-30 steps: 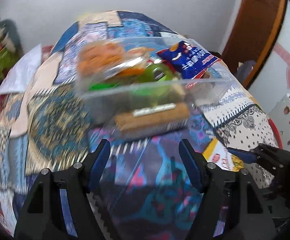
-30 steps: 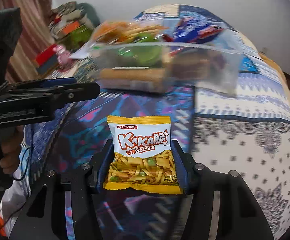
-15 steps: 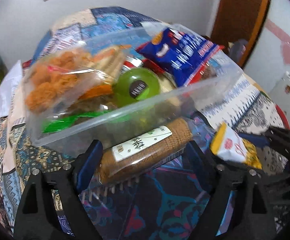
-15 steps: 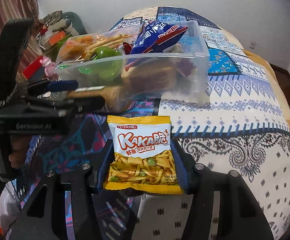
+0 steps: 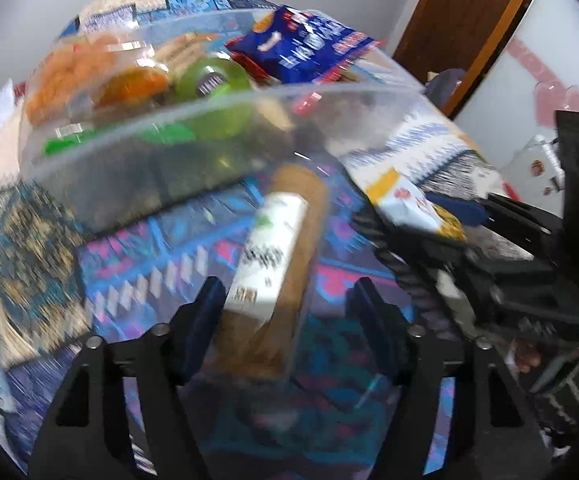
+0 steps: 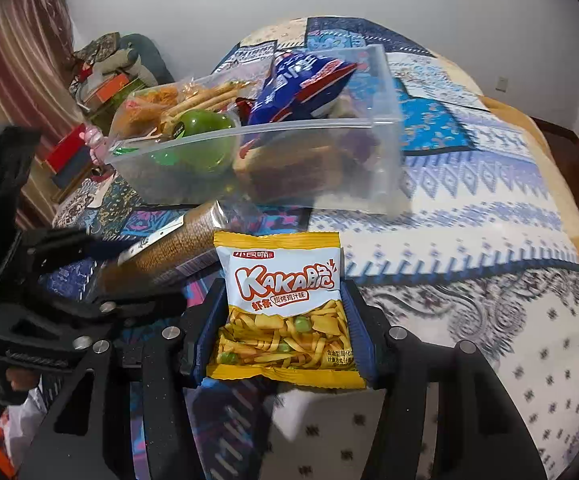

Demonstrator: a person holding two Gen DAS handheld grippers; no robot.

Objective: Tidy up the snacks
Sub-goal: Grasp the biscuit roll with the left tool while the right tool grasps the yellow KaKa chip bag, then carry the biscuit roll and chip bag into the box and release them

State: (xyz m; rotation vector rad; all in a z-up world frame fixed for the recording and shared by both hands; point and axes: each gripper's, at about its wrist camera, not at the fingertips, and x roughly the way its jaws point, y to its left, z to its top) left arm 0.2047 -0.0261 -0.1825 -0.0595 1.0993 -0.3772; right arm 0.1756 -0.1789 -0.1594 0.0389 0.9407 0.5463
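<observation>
Clear plastic bin (image 6: 321, 160) on the bed already mostly full; right tool (image 6: 285, 320) grips yellow-white crisp packet (image 6: 285, 304), left tool (image 5: 285, 300) wide around brown biscuit sleeve (image 5: 277, 256), both unbinned.

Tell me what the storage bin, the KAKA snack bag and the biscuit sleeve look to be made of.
Storage bin: clear, lightly frosted rigid plastic; contents show through its walls.
KAKA snack bag: glossy printed film, probably plastic; crimped ends, slight sheen.
Biscuit sleeve: thin transparent wrap, apparently plastic, with a white label; brown biscuits show through.
</observation>
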